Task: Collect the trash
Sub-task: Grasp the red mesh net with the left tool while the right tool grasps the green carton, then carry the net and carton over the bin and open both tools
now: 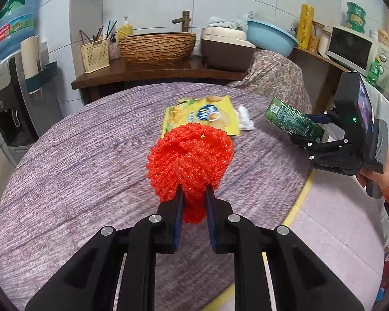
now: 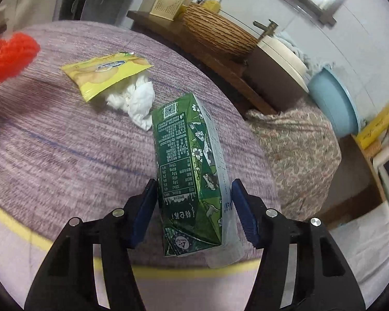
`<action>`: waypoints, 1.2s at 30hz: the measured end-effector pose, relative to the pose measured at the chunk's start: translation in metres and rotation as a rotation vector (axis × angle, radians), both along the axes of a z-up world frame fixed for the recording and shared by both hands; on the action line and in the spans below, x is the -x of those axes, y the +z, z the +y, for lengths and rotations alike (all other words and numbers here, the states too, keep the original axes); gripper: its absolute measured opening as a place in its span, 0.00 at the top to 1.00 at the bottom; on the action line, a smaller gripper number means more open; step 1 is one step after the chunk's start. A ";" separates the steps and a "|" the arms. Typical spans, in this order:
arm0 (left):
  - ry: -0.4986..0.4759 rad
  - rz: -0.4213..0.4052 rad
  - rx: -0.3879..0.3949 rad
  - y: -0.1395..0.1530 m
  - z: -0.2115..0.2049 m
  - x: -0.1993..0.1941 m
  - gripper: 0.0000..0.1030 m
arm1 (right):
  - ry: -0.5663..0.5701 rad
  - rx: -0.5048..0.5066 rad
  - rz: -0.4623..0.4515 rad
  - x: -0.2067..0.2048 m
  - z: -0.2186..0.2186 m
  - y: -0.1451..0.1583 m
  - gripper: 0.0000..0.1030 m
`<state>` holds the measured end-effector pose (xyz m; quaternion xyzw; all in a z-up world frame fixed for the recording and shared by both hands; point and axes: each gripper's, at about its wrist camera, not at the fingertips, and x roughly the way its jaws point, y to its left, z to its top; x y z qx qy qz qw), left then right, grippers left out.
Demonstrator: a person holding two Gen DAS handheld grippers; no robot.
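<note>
My left gripper [image 1: 194, 189] is shut on a red foam fruit net [image 1: 192, 155] and holds it above the round table [image 1: 77, 155]. The net also shows in the right wrist view [image 2: 10, 54] at the far left. My right gripper [image 2: 194, 185] is shut on a green drink carton [image 2: 189, 171] and holds it above the table's edge; it shows in the left wrist view [image 1: 307, 129] with the carton [image 1: 293, 120]. A yellow snack bag [image 1: 202, 115] [image 2: 106, 72] lies flat on the table with a crumpled white tissue [image 1: 245, 119] [image 2: 137, 101] beside it.
The table [image 2: 64, 142] has a purple woven cloth and a yellow rim. Behind it stand a wooden counter [image 1: 153, 73] with a wicker basin [image 1: 157, 46], a rice cooker [image 1: 227, 46], a blue basin [image 1: 271, 36] and a microwave [image 1: 350, 48]. A water dispenser [image 1: 7, 96] stands at left.
</note>
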<state>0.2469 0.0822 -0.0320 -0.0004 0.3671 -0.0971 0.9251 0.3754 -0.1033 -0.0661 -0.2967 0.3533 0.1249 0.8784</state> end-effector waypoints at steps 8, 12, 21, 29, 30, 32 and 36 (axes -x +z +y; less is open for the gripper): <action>-0.105 -0.029 0.006 0.018 -0.060 0.036 0.84 | -0.055 -0.265 0.033 0.073 -0.071 0.026 0.43; -0.180 -0.049 0.010 0.029 -0.103 0.050 0.84 | -0.073 -0.332 0.006 0.114 -0.106 0.035 0.43; -0.350 -0.070 0.065 0.042 -0.214 0.070 0.84 | -0.196 -0.480 -0.069 0.190 -0.197 0.043 0.43; -0.484 -0.054 0.093 0.034 -0.314 0.074 0.84 | -0.399 -0.533 -0.084 0.229 -0.287 0.007 0.43; -0.491 -0.046 0.098 0.032 -0.321 0.074 0.84 | -0.422 -0.525 -0.083 0.230 -0.295 -0.001 0.43; -0.510 -0.027 0.106 0.025 -0.341 0.071 0.84 | -0.471 -0.523 -0.062 0.231 -0.314 -0.021 0.43; -0.537 -0.002 0.102 0.013 -0.378 0.065 0.84 | -0.551 -0.540 0.009 0.229 -0.341 -0.065 0.43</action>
